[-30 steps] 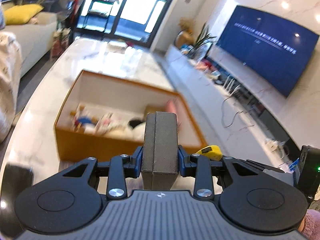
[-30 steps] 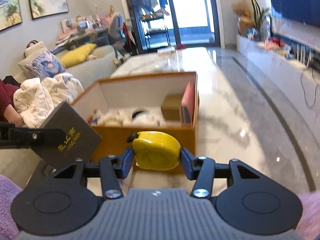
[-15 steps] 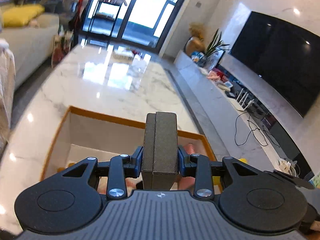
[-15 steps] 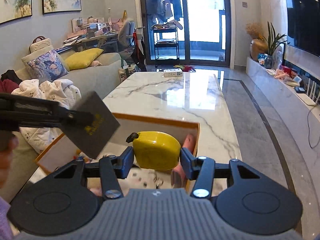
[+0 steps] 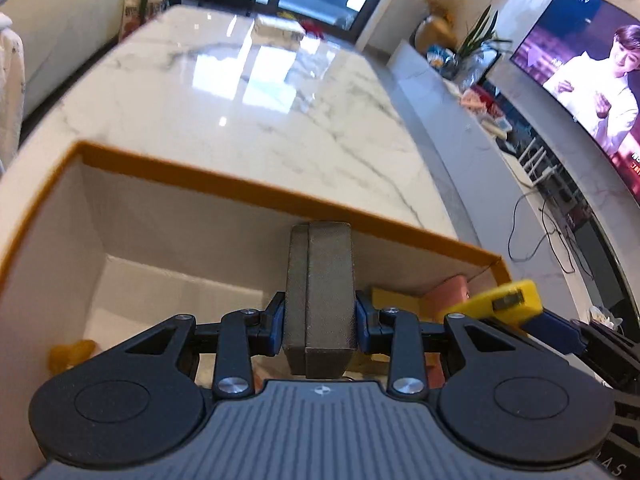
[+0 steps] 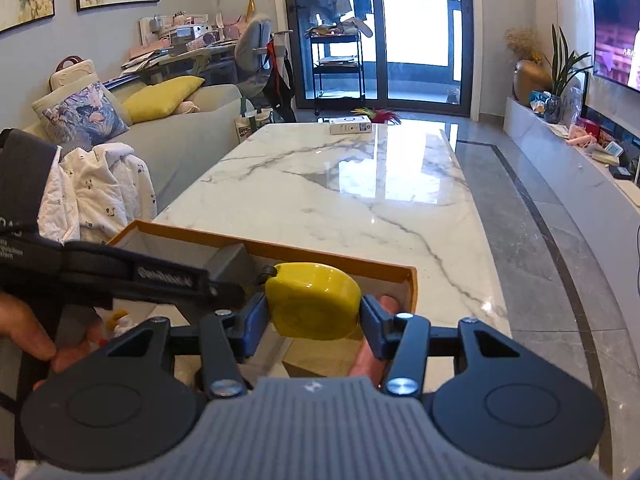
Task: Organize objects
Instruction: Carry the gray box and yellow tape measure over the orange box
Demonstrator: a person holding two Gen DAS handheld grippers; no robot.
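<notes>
A: What is the left claw (image 5: pixel 319 322) carrying?

B: A dark grey case (image 5: pixel 319 296), pinched edge-on between the two blue pads, one pad pressed on each broad face. It stands up out of the claw, over the open orange-rimmed box (image 5: pixel 256 194).

A: And the right claw (image 6: pixel 313 318)?

B: It is pinching a yellow tape measure (image 6: pixel 314 304), a rounded body with a pad on each side. That too hangs over the box, toward its right end. In the left wrist view the tape measure shows at the right edge, just beside the box's far right corner.

A: So the two claws are close together?

B: Yes. From the right wrist view the left claw reaches in from the left, with the grey case just beside the tape measure. Whether they touch I cannot tell. Fingers of the person's hand (image 6: pixel 40 344) show at the lower left edge.

A: What lies inside the box?

B: White walls and floor. A pink thing (image 5: pixel 446 294) stands against the right wall, with something yellow (image 5: pixel 394 298) next to it. A small yellowish item (image 5: pixel 72 356) lies at the left, too blurred to name.

A: Where does the box sit?

B: On the white marble table (image 6: pixel 360 184). A small white carton (image 6: pixel 350 125) lies at its far end, well apart from the box. A sofa (image 6: pixel 192 132) with a yellow cushion runs along the left, and a television (image 5: pixel 588 80) is lit on the right wall.
</notes>
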